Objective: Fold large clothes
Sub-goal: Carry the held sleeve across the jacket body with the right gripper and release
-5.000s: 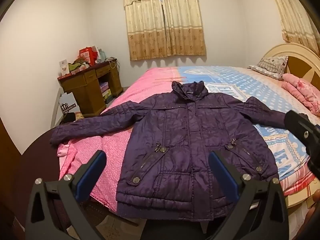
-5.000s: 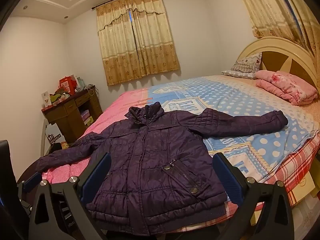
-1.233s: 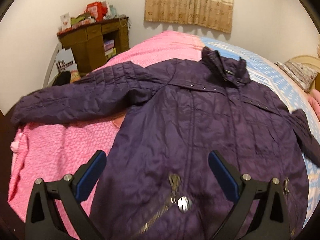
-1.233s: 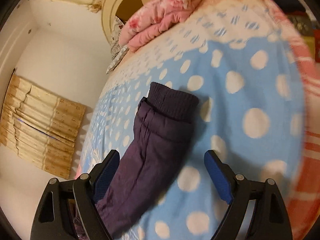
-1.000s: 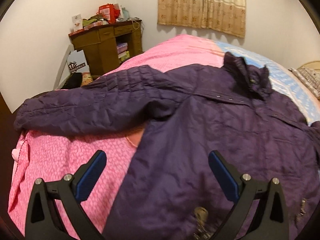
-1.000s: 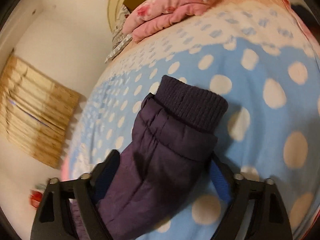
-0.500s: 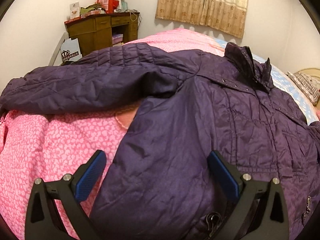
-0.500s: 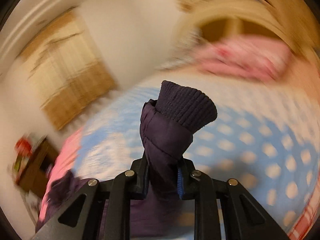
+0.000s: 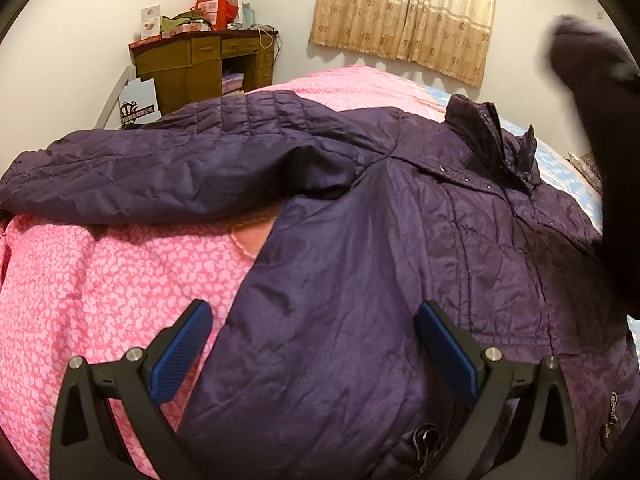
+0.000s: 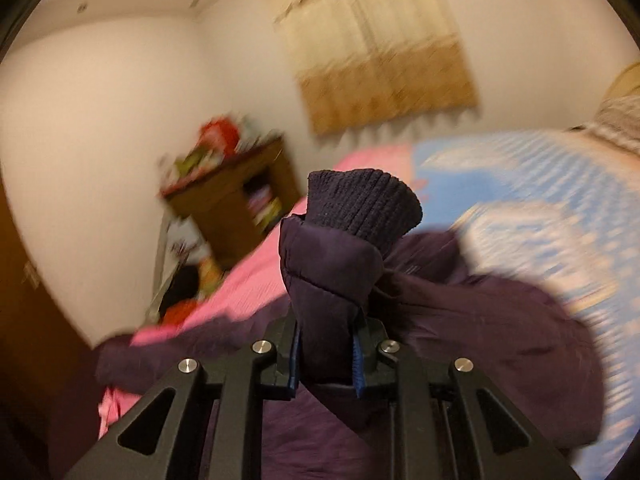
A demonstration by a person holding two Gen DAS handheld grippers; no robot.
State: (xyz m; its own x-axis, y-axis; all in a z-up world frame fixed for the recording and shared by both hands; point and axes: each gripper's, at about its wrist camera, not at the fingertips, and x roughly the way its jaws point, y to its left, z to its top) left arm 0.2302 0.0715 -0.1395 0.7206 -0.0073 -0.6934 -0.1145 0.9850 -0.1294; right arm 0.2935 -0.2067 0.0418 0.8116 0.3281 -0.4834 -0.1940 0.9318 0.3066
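Observation:
A dark purple quilted jacket (image 9: 400, 248) lies front up on the bed. Its left sleeve (image 9: 160, 168) stretches out over the pink cover. My left gripper (image 9: 312, 344) is open and empty, low over the jacket's left side panel. My right gripper (image 10: 326, 354) is shut on the right sleeve (image 10: 332, 280) just below its ribbed knit cuff (image 10: 360, 204), which stands up above the jaws. The raised sleeve also shows at the right edge of the left wrist view (image 9: 592, 80), held over the jacket's body. The right wrist view is blurred by motion.
The bed has a pink cover (image 9: 100, 280) on the left and a blue dotted one (image 10: 540, 200) on the right. A brown desk (image 9: 200, 64) with clutter stands by the far wall. Curtains (image 9: 408, 12) hang behind. A pillow (image 10: 624, 120) lies at the headboard.
My right gripper closed on the right sleeve near the cuff, lifted it and swung it left over the jacket. My left gripper moved lower and closer over the jacket's left side.

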